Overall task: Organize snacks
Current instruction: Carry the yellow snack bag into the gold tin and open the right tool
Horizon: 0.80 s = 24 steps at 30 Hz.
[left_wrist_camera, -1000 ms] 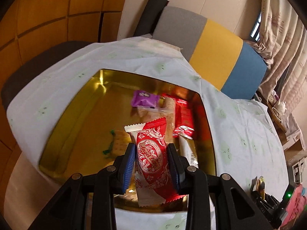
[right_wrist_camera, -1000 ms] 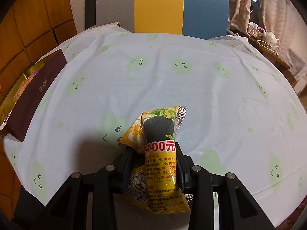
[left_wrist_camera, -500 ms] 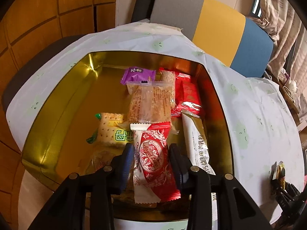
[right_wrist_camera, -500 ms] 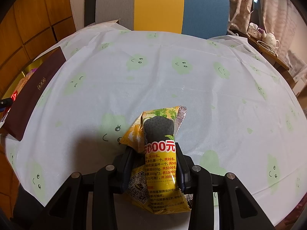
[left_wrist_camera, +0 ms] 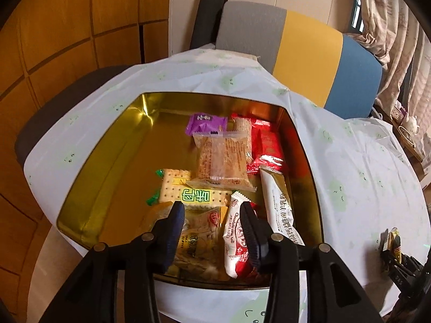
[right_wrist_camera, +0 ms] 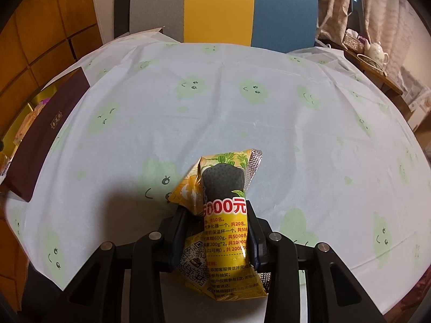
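Observation:
In the left wrist view an open gold tin (left_wrist_camera: 89, 177) on the tablecloth holds several wrapped snacks: a purple packet (left_wrist_camera: 206, 123), a clear cracker packet (left_wrist_camera: 221, 158), red packets (left_wrist_camera: 266, 145) and a white-and-gold bar (left_wrist_camera: 280, 210). My left gripper (left_wrist_camera: 211, 228) hangs over the tin's near end with its jaws opening. The red-and-white wafer packet (left_wrist_camera: 235, 242) lies loose in the tin beside the right finger, with neither pad pressing on it. In the right wrist view my right gripper (right_wrist_camera: 216, 212) is shut on a yellow snack packet (right_wrist_camera: 223, 231) above the table.
A dark maroon box lid (right_wrist_camera: 45, 134) lies at the table's left edge, with the tin (right_wrist_camera: 35, 102) beyond it. A grey, yellow and blue chair (right_wrist_camera: 221, 8) stands behind the table. A teapot (right_wrist_camera: 375, 51) sits on a side shelf at the right.
The left gripper came lower over the tin and its jaws spread apart. The red-and-white packet left the pads and now lies in the tin. The right gripper kept still with its packet.

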Available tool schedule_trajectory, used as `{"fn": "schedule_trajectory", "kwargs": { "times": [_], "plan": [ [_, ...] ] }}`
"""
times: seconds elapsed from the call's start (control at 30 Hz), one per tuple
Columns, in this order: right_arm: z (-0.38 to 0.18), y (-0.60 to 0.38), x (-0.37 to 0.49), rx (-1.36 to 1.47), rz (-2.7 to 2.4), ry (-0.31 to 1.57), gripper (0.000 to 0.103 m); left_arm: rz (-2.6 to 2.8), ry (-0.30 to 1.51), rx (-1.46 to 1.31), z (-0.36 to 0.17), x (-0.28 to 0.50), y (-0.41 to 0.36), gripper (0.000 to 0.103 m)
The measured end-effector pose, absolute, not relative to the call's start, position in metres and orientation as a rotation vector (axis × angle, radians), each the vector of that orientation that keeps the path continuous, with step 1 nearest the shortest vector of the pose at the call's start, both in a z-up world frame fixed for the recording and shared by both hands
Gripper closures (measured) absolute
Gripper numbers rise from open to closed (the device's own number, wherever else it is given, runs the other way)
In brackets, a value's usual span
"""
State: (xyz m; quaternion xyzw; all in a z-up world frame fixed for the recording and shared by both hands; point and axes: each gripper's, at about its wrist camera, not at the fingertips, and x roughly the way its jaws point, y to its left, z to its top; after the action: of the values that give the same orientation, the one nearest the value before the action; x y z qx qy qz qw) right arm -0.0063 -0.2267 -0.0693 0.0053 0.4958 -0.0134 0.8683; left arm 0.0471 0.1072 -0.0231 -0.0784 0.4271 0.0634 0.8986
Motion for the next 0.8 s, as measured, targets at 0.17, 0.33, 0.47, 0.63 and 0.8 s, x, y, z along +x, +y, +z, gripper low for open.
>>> {"fn": "schedule_trajectory", "kwargs": {
  "times": [0.17,0.33,0.47,0.63,0.8],
  "plan": [
    [-0.067,-0.227,-0.002,0.031,-0.027,1.055,0.065,0.137,0.862,-0.16,-0.015,0.04,0.11,0.059],
    [-0.066,-0.214,0.005,0.014,0.02,1.069,0.066,0.147,0.85,-0.168,-0.012,0.035,0.115,0.058],
    [-0.066,-0.211,0.006,0.006,0.018,1.075,0.066,0.149,0.848,-0.17,-0.012,0.032,0.117,0.058],
    [-0.064,-0.21,0.013,0.055,0.047,1.102,0.066,0.157,0.841,-0.172,-0.011,0.028,0.121,0.058],
    [-0.039,-0.183,0.033,0.117,0.176,1.092,0.067,0.196,0.832,-0.182,-0.009,0.023,0.13,0.058]
  ]
}}
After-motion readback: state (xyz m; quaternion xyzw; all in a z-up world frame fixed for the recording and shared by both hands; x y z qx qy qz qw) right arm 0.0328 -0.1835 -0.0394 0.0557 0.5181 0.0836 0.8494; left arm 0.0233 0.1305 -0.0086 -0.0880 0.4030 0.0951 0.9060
